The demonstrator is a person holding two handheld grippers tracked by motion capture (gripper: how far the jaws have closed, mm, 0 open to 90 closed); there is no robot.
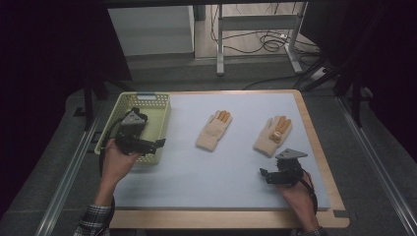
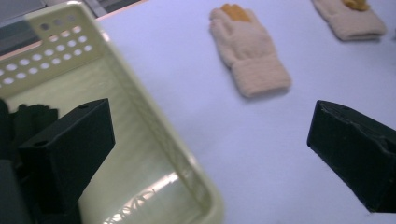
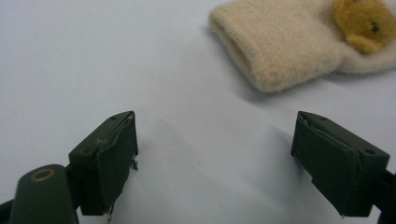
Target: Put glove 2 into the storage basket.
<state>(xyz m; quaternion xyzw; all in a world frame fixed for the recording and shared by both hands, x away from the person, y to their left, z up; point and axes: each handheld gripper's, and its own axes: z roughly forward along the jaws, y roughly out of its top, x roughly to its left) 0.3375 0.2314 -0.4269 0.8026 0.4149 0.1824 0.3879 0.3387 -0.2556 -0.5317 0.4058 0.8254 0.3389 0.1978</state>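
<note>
High view, nearest edge first: the right gripper (image 1: 264,173) hangs low over the bare mat (image 1: 206,172), jaws spread wide and holding nothing, with the right glove (image 1: 273,136) just beyond it; the right gripper view shows that glove's cuff (image 3: 275,49) ahead and to the right of the jaws, near but not touching, a small bear (image 3: 362,23) sewn on it past the cuff. Across the mat the left gripper (image 1: 161,142) sits over the near corner of the basket (image 1: 157,105), also wide open and empty — one jaw over the basket floor, the other out over the mat, so the basket wall runs between them. The left glove (image 1: 214,130) lies flat mid-mat, well apart from that gripper, fingers pointing away. The work looks like gathering both gloves into the basket, not yet begun. Risks from here, as a judgement: the right jaws may pinch only the top knit layer of the cuff and let the glove sag or slip; a low approach could push the glove along the mat instead of gripping it — and the left gripper, if swung sideways carelessly, could catch the basket wall and shove the basket.
</note>
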